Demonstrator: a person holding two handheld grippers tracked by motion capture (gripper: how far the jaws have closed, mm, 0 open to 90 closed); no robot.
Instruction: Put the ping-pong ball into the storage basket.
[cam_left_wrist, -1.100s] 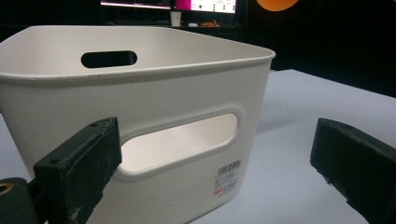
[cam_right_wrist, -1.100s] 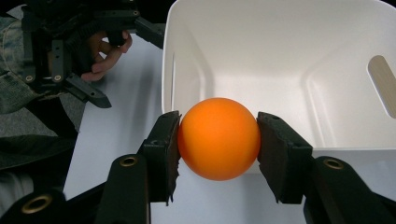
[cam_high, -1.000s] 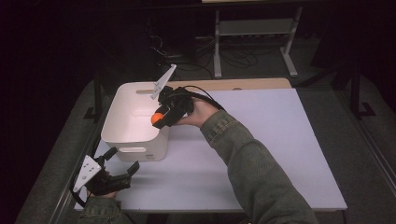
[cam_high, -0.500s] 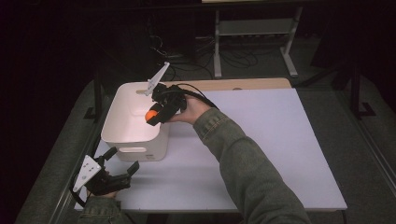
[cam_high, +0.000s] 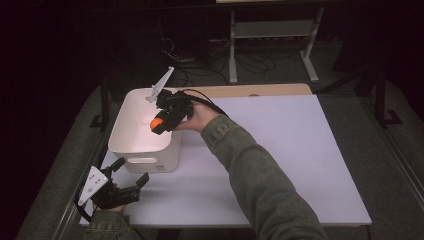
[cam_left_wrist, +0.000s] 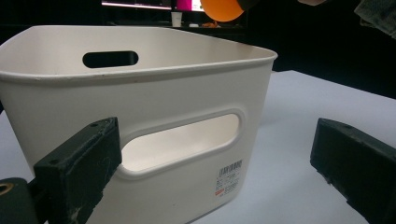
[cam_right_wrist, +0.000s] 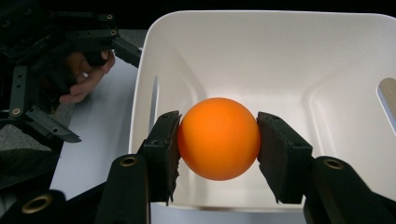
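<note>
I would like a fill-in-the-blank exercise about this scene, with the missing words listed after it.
1. The right claw grips a ball of ____ colour.
2. The ball hangs above the open white ____.
3. The left claw has its jaws ____ and holds nothing.
4. The bin stands on a ____ table.

Missing words: orange; bin; open; white

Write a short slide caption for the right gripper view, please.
Right gripper holds an orange ball above the open white bin.
</note>
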